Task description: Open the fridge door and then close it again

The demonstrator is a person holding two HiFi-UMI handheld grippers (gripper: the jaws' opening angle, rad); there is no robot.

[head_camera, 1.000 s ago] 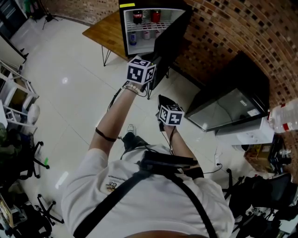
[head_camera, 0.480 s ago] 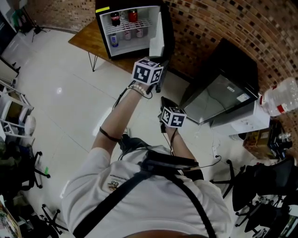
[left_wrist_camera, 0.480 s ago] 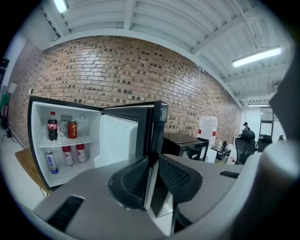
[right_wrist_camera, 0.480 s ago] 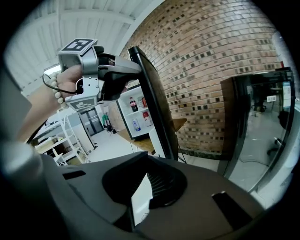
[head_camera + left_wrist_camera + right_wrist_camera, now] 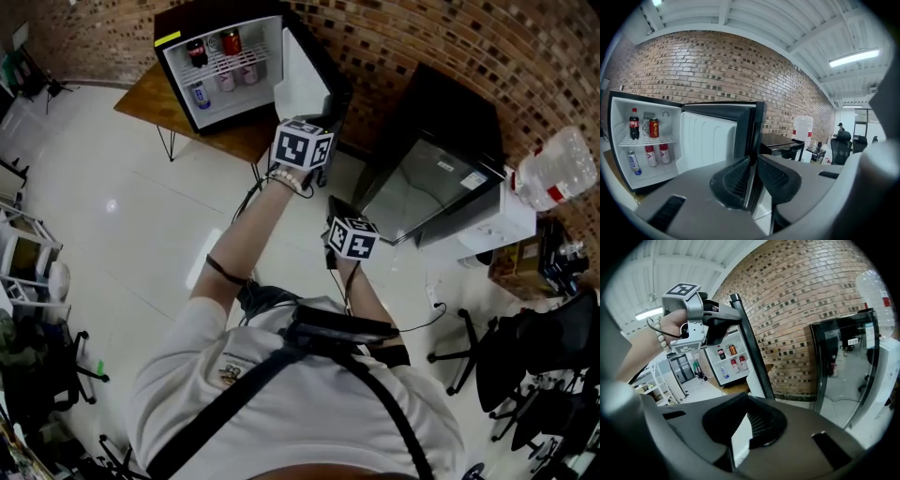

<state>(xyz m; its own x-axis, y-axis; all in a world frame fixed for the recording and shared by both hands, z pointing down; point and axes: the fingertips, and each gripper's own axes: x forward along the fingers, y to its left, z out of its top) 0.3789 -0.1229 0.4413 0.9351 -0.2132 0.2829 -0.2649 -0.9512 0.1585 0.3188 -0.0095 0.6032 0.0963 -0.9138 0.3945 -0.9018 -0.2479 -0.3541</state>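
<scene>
A small black fridge [image 5: 217, 13] stands on a wooden table with its door [image 5: 302, 80] swung out to the right, white inner side showing. Cola bottles and cans [image 5: 647, 129] line its shelves. My left gripper [image 5: 302, 145] is at the door's free edge. In the left gripper view the dark door edge [image 5: 757, 126] runs through the narrow gap of the left gripper [image 5: 753, 168], whose jaws have just been closing on it. The right gripper view shows the left gripper [image 5: 719, 322] against that door edge [image 5: 752, 357]. My right gripper [image 5: 353, 236] hangs back, nearer my body. The right gripper [image 5: 743, 441] is shut and holds nothing.
A brick wall runs behind. To the fridge's right stands a taller black cabinet [image 5: 441, 178] with a glass front, then a white water dispenser with its bottle [image 5: 553, 178]. Office chairs [image 5: 525, 356] stand at the right and a white rack [image 5: 28, 253] at the left.
The door now shows its white inner side instead of its black outer face, and the whole fridge interior is in view. My left gripper has stayed at the door edge while both hands shifted.
</scene>
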